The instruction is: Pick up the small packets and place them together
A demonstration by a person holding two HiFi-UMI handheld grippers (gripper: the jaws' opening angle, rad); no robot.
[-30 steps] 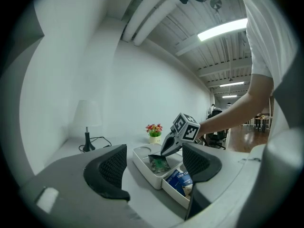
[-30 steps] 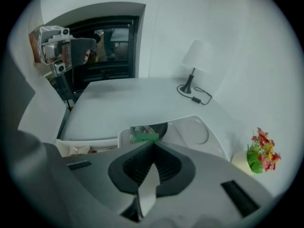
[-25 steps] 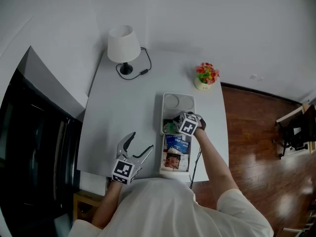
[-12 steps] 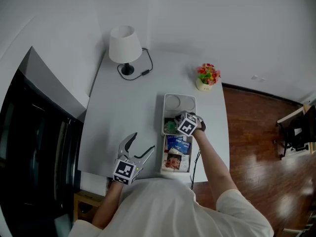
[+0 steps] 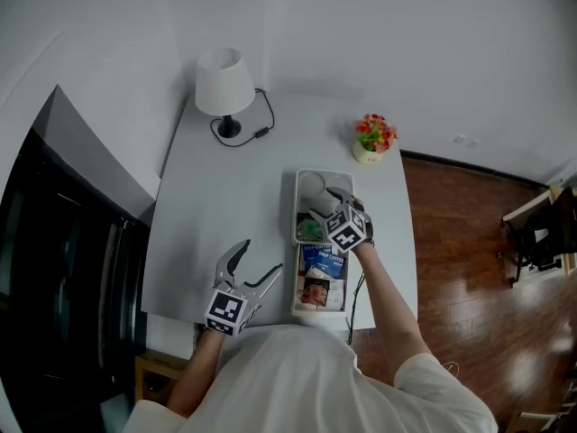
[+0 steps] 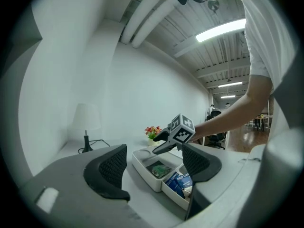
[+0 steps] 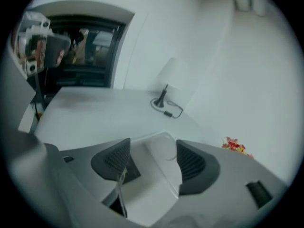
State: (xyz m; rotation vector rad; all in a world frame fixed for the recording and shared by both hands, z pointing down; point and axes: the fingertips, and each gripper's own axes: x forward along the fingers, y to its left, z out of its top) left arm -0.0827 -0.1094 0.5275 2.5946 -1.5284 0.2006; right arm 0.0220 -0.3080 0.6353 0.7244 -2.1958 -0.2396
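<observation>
1. Hovering above a white tray (image 5: 297, 207), the right gripper (image 7: 153, 147) has just been opening its jaws. They stand apart with nothing pressed between the pads, and the tray's far compartment shows through the gap. A thin pale edge hangs by one pad; what it is cannot be told.
2. Beneath that gripper, a green packet (image 5: 309, 230) lies flat in the tray's middle compartment.
3. Nearer the person, blue packets (image 5: 323, 260) and other small packets (image 5: 315, 292) fill the tray's near compartments.
4. To the left of the tray, the left gripper (image 5: 257, 260) is held over the near edge of the grey table (image 5: 225, 197), its jaws wide and empty.
5. At the table's far end stand a white lamp (image 5: 222, 81) and a small pot of flowers (image 5: 374, 138), well apart from the tray.
</observation>
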